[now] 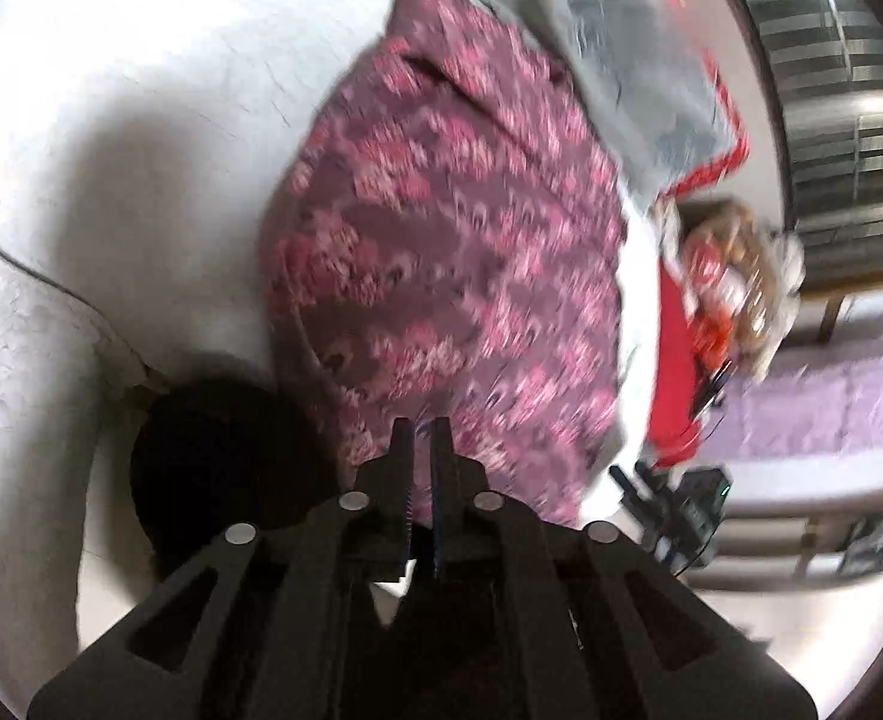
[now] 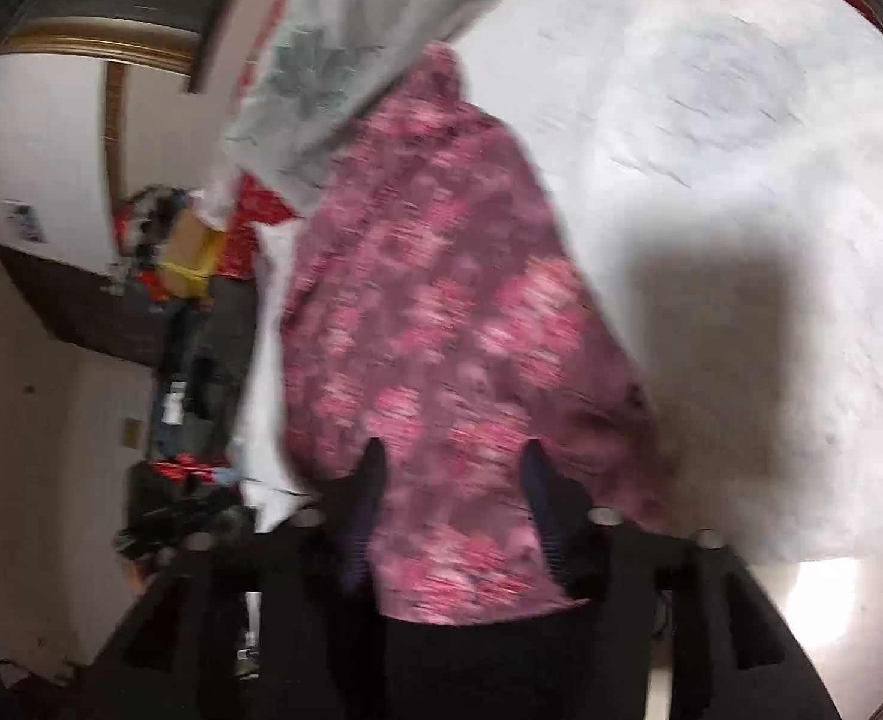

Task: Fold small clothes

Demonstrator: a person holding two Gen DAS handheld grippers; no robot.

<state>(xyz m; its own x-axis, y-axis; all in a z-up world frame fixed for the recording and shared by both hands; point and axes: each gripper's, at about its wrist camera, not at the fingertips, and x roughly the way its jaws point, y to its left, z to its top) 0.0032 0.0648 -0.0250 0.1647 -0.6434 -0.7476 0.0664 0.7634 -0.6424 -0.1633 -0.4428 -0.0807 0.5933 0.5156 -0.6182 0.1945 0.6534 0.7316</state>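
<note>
A small purple garment with a pink flower print [image 1: 441, 252] lies on a white sheet [image 1: 141, 120]; both views are blurred by motion. My left gripper [image 1: 421, 429] is nearly shut at the garment's near edge; a thin gap shows between the jaws and I cannot tell if cloth is pinched. In the right wrist view the same garment [image 2: 441, 300] runs under and between my right gripper's [image 2: 453, 456] wide-open fingers [image 2: 369, 474], which straddle its near end. The cloth passes between the jaws without being clamped.
A grey and white leaf-print cloth with red trim [image 1: 639, 60] lies beyond the garment, also in the right wrist view [image 2: 321, 60]. Red fabric and a pile of clutter [image 1: 723, 300] sit at the bed's edge. A round dark object [image 1: 219, 462] lies left of my left gripper.
</note>
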